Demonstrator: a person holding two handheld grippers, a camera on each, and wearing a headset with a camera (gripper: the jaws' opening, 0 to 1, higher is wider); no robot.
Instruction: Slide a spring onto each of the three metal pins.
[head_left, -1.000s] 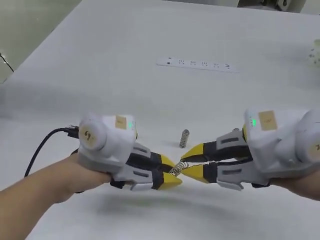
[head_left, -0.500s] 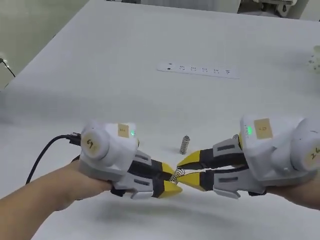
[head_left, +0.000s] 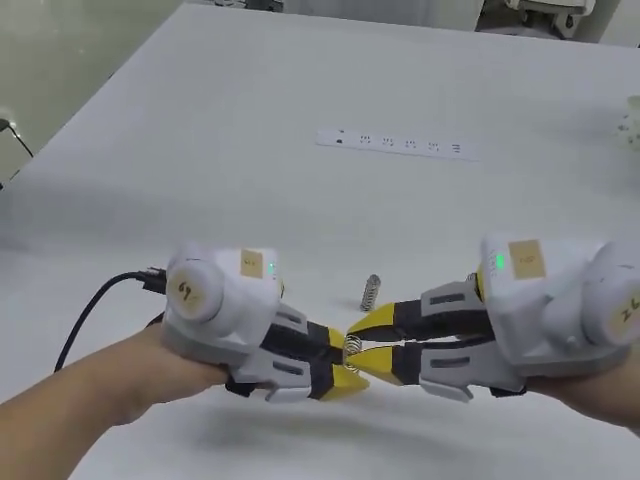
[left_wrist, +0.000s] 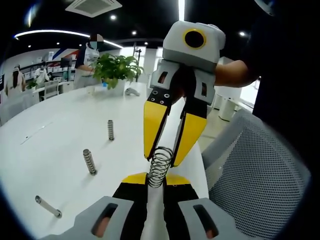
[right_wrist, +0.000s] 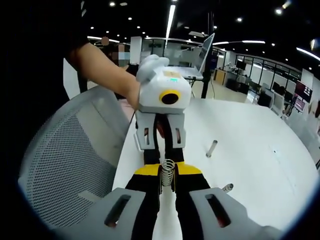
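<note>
Your left gripper (left_wrist: 155, 178) and right gripper (right_wrist: 168, 172) pinch one spring (left_wrist: 160, 165) tip to tip, jaws narrow; beyond them two sprung pins (left_wrist: 110, 129) stand, one bare pin (left_wrist: 47, 206) apparently left to do.

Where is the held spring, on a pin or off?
Off. The spring sits in the air between the tips of the left gripper and right gripper, nothing threaded through it.

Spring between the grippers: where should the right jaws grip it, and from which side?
The free end of the spring, coming end-on toward the left gripper: that gripper holds the other end, so only these coils stick out.
</note>
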